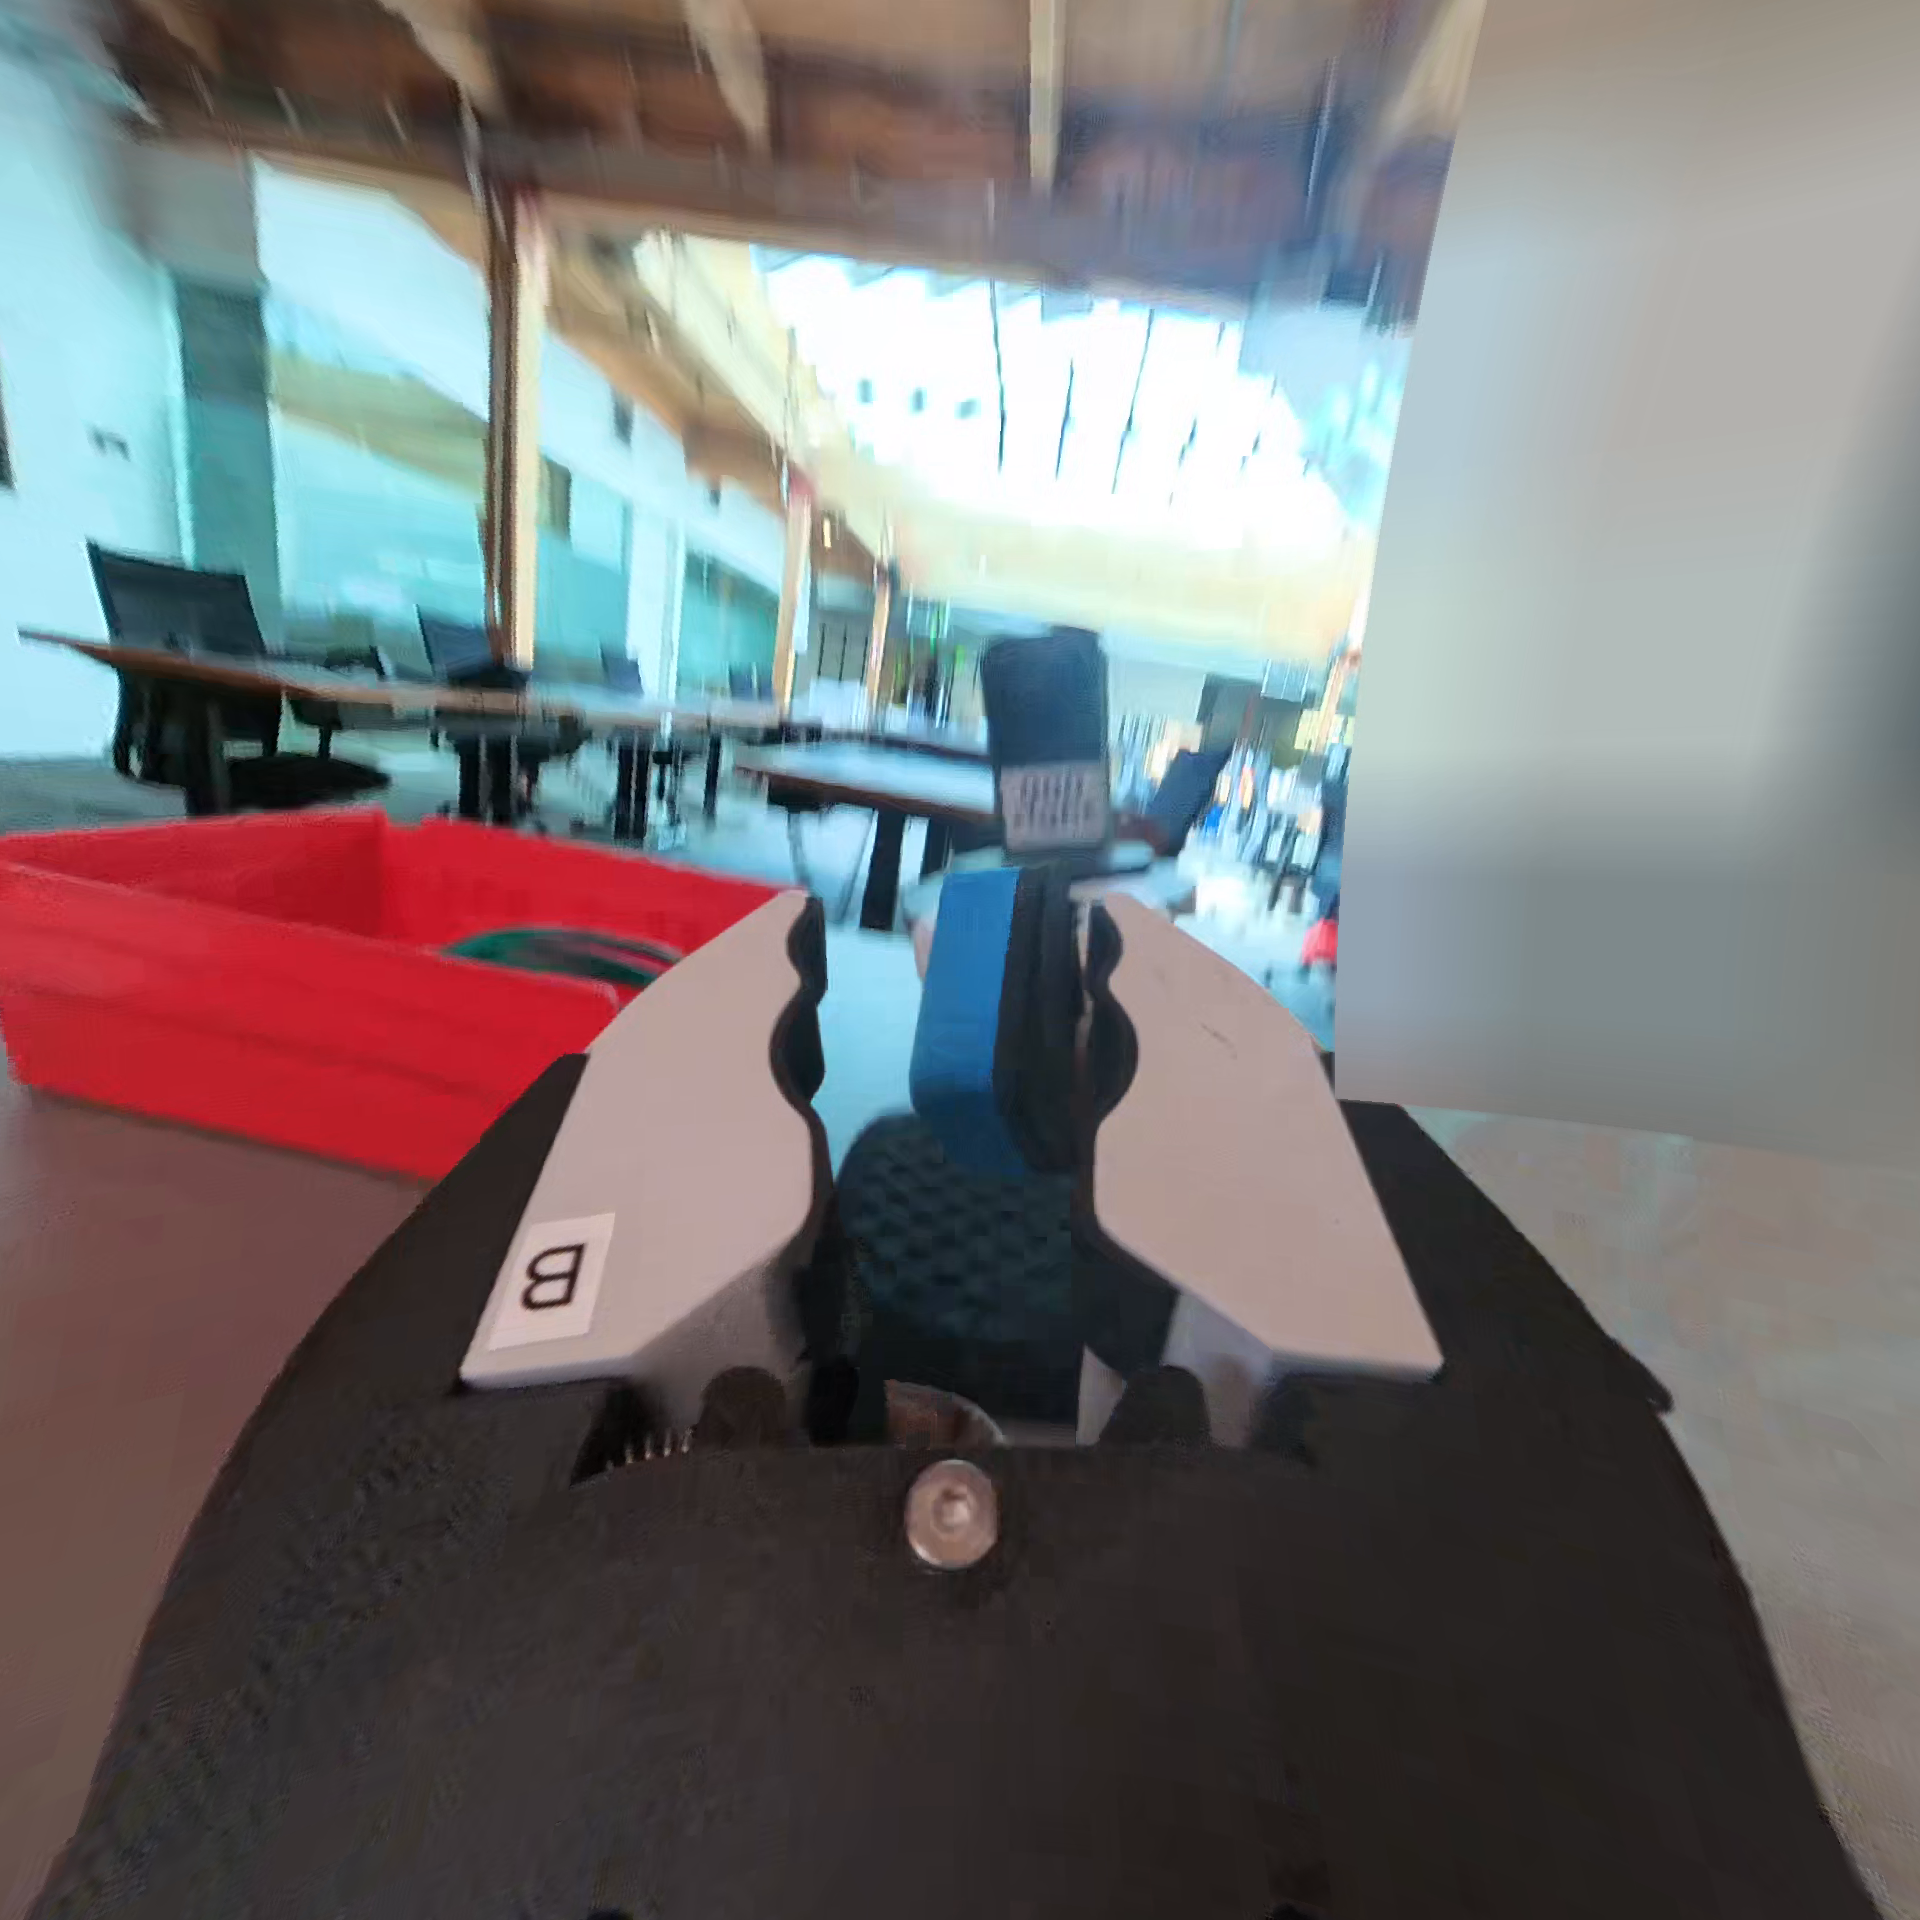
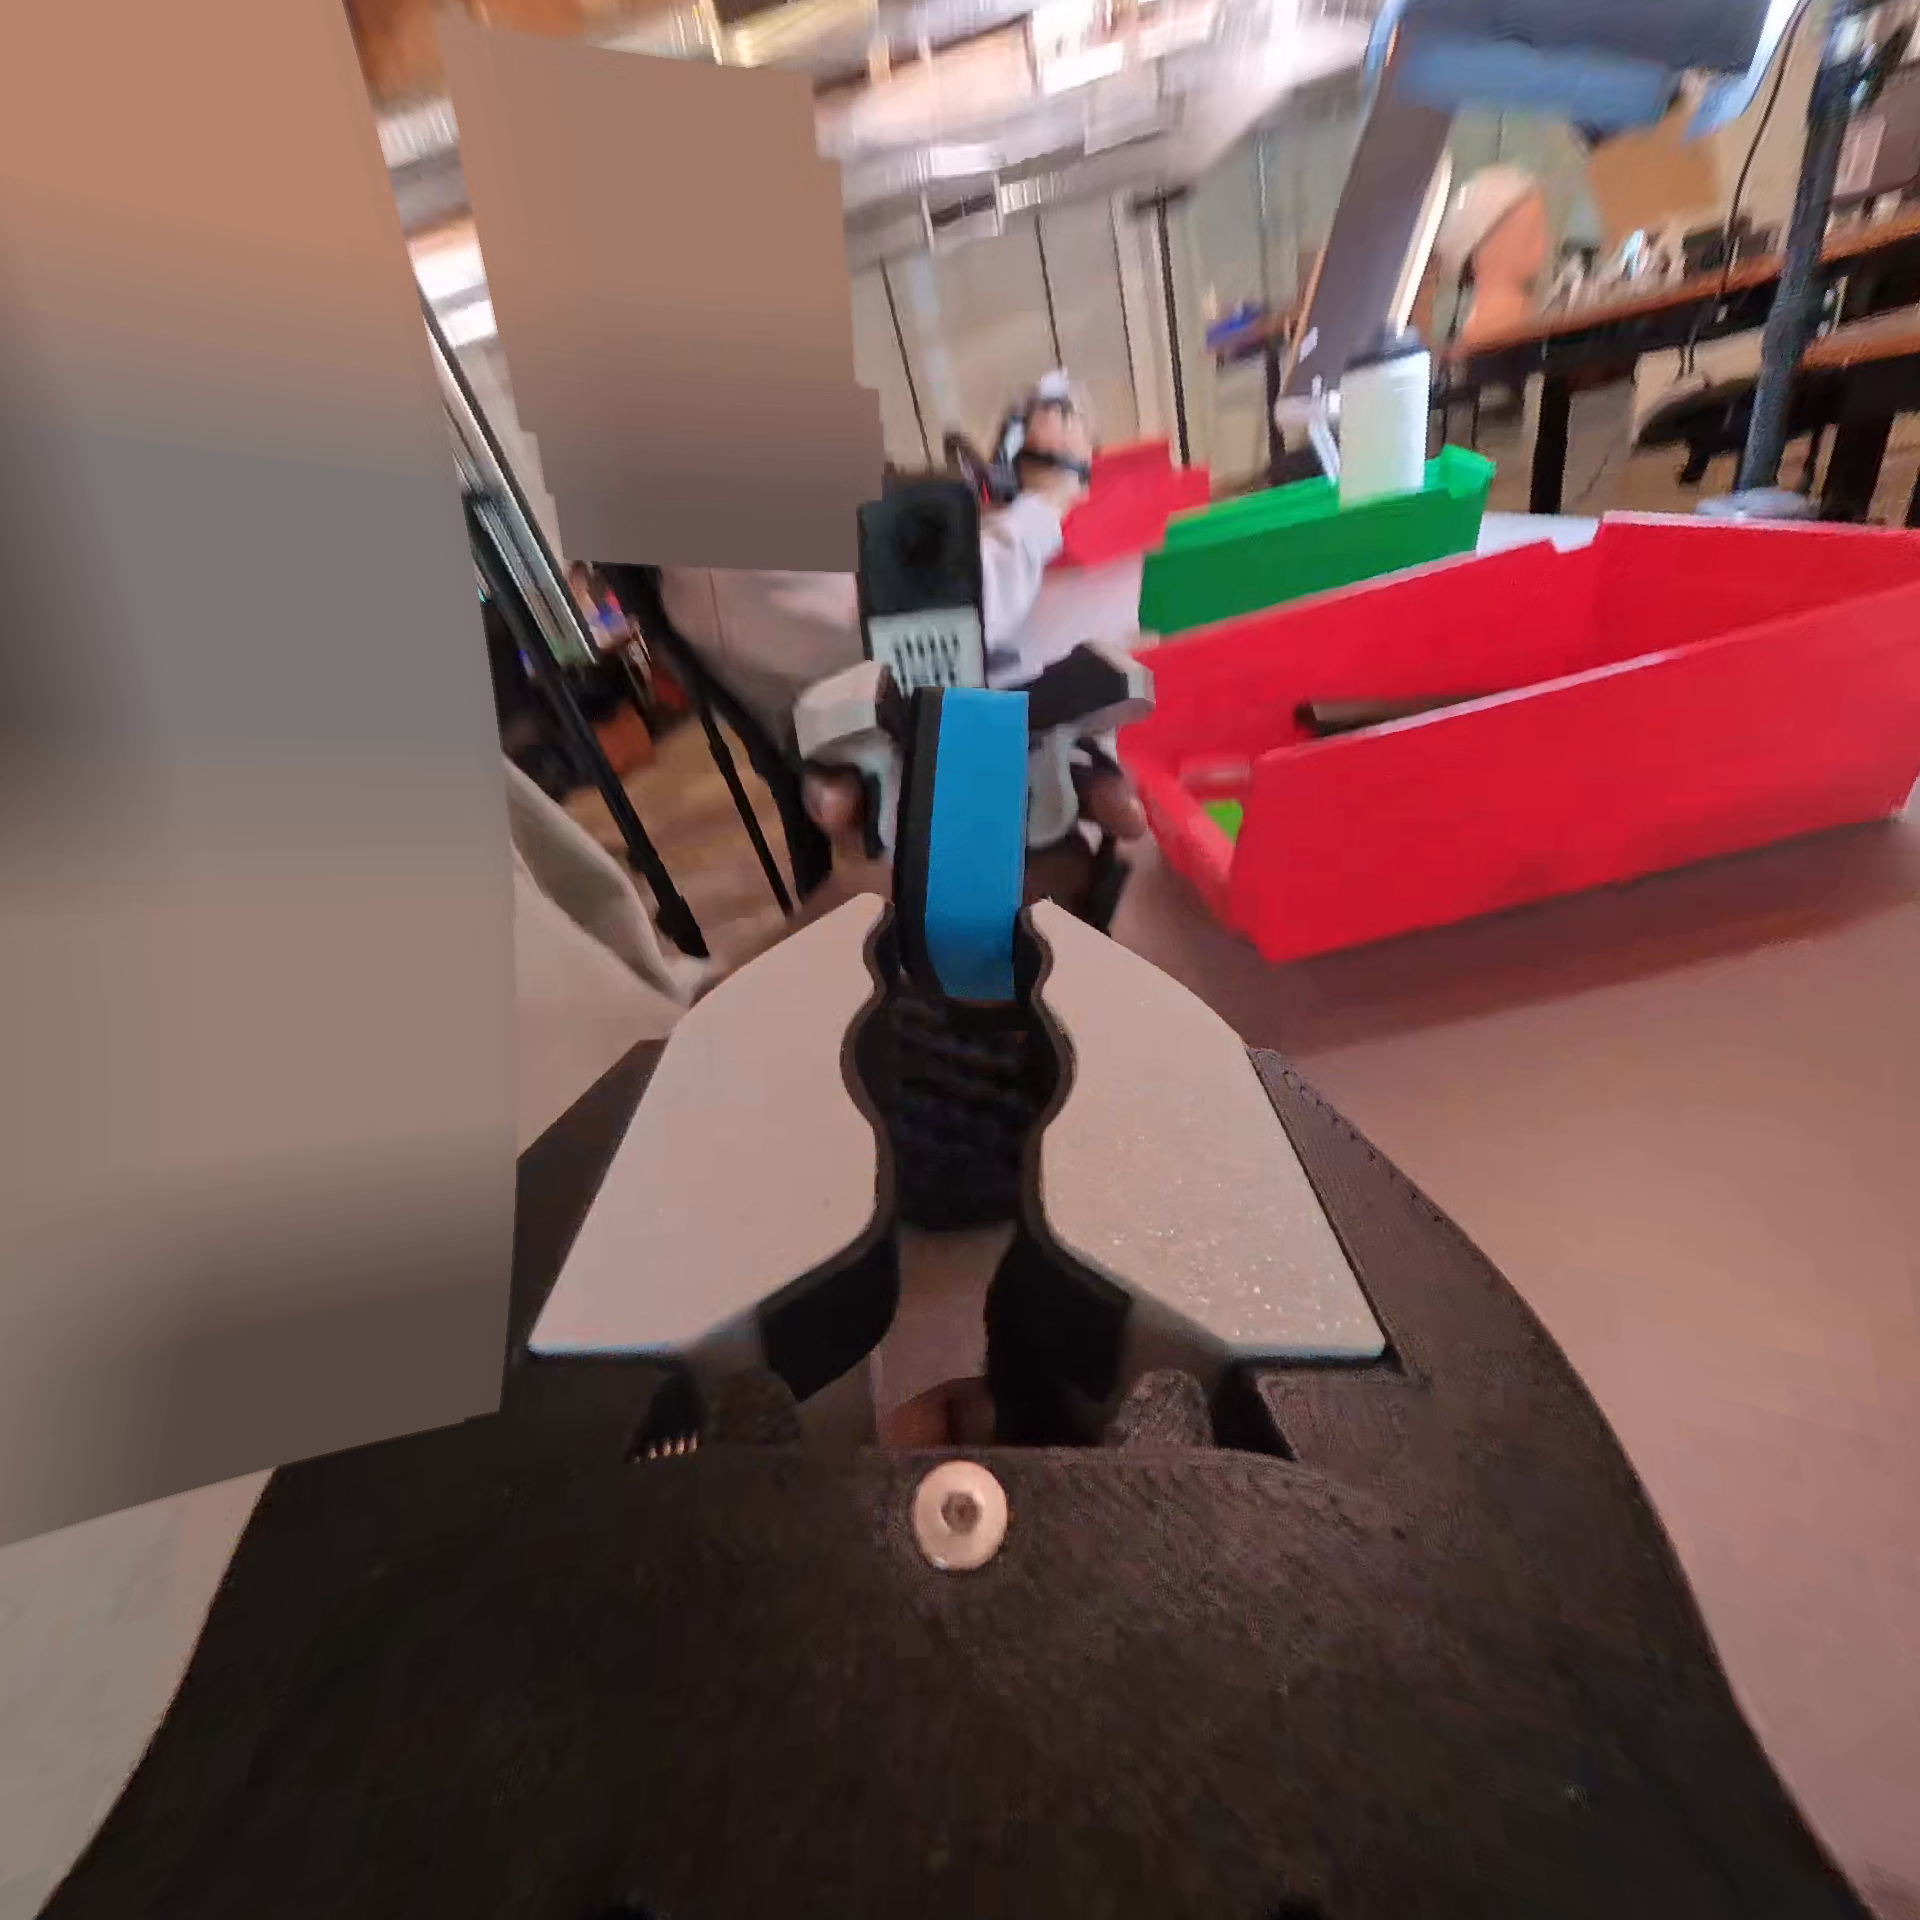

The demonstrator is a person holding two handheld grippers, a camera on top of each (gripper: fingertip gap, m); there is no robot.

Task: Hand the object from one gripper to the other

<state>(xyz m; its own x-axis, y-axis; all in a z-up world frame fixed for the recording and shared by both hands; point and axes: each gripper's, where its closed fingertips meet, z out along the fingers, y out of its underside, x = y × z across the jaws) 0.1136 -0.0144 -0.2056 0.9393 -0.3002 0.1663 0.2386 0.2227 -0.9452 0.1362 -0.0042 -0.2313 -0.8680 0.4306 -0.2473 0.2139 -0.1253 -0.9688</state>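
Observation:
The object is a flat blue pad with a black backing, held upright on edge. My right gripper is shut on its near end. Its far end reaches between the grey fingers of my left gripper, which faces mine. In the left wrist view the pad stands between the jaws of my left gripper. That gripper is open: there is a gap on the pad's blue side, and the black side lies close to the right finger. The right gripper's black body shows behind the pad.
A red bin stands on the brown table left of my left gripper. In the right wrist view the red bin is to the right, with a green bin and a white bottle behind it. My hands' fingertips stand some 4 cm from each other.

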